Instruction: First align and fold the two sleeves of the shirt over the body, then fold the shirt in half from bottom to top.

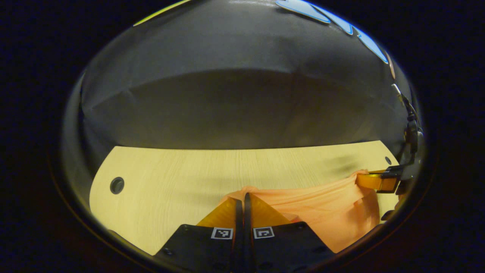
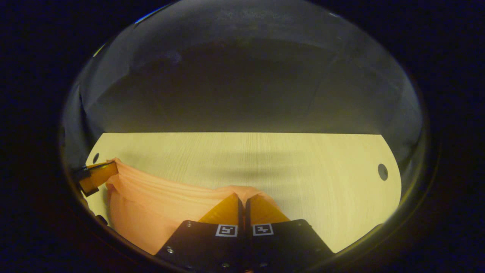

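Both grippers, left gripper [image 1: 242, 197] and right gripper [image 2: 242, 201], have jaws clenched on the orange shirt [image 1: 322, 204], its edge held stretched between them above the worktop [image 1: 170, 170]. Likely the bottom-to-top fold; next, carry the edge forward evenly.

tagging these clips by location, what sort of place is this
Probably a recording booth, not a home: a bare wooden table with cable holes, a dark cloth wall behind, and one orange shirt held up by both grippers.
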